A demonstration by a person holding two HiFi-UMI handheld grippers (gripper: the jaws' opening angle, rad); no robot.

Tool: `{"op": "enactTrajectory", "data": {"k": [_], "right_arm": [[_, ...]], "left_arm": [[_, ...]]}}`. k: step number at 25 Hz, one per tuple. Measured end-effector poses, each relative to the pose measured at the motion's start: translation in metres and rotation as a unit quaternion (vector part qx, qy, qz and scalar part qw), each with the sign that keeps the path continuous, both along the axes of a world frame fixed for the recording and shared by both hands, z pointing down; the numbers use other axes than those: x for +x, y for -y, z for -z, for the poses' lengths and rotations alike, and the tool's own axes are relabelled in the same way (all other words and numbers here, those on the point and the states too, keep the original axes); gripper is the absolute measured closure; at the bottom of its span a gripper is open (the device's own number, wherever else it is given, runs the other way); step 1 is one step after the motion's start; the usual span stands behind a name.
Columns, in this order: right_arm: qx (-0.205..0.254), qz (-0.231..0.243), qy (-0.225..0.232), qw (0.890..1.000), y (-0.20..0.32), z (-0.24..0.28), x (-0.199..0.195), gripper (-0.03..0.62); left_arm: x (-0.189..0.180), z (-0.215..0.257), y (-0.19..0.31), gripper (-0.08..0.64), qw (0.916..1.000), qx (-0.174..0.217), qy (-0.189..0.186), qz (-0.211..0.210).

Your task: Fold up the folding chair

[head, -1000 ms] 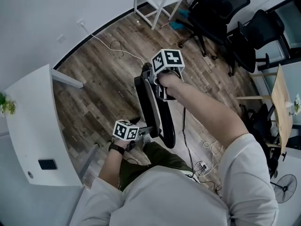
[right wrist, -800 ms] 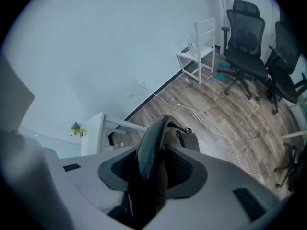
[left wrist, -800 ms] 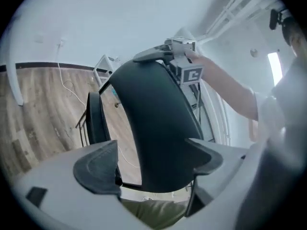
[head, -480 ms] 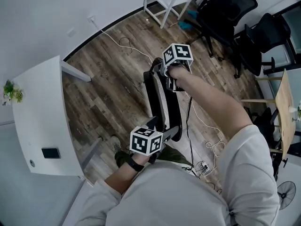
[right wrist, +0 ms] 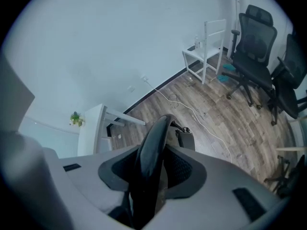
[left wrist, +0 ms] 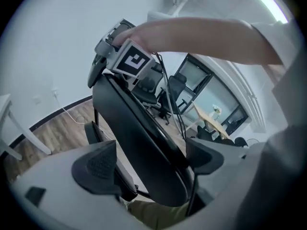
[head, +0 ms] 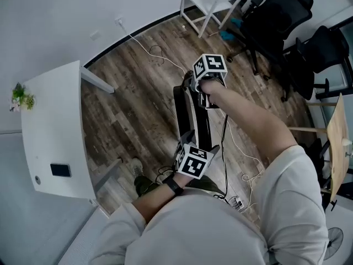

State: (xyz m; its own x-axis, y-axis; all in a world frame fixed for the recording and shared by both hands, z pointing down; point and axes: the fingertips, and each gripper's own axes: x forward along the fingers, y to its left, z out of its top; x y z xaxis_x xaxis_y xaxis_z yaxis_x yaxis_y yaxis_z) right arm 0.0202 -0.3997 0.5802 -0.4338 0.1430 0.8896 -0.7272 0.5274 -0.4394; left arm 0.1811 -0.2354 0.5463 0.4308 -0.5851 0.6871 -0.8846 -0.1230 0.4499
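Chair (head: 191, 121) (black) in right gripper (right wrist: 152, 174)

Your left gripper (left wrist: 153, 155) has its jaws clamped on the lower edge of the black chair (left wrist: 136, 128). Your right gripper (left wrist: 103, 61) sits at its top end.

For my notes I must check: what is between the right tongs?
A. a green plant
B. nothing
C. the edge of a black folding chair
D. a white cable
C: the right gripper view shows the right tongs shut on the rounded edge of the black folding chair.
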Motion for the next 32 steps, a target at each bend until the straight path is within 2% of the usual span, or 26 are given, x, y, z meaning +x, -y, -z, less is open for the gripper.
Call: {"op": "enactTrajectory", "data": {"k": [5,9,16,19,24,32], "right_arm": [[0.0,0.026,-0.002,1.0,-0.006,-0.001,-0.008,0.428],[0.01,0.047,-0.009,0.999,-0.006,-0.002,-0.013,0.43],[0.032,0.068,-0.028,0.997,-0.015,-0.002,-0.023,0.443],[0.035,0.065,-0.037,0.997,-0.026,-0.002,-0.035,0.443],[0.038,0.054,-0.05,0.997,-0.044,0.009,-0.047,0.446],[0.034,0.043,-0.025,0.998,-0.091,0.038,-0.111,0.457]], "left_arm": [[0.012,-0.02,0.012,0.121,0.998,-0.025,0.054,-0.02],[0.009,-0.028,0.018,0.123,0.9945,-0.036,0.096,-0.018],[-0.008,-0.028,0.004,0.193,0.9923,-0.073,0.1,-0.005],[-0.025,-0.026,-0.008,0.225,0.9939,-0.074,0.081,0.008],[-0.048,-0.015,-0.031,0.262,0.9947,-0.07,0.072,0.022],[-0.117,0.005,-0.078,0.275,0.9937,-0.06,0.082,0.047]]}}
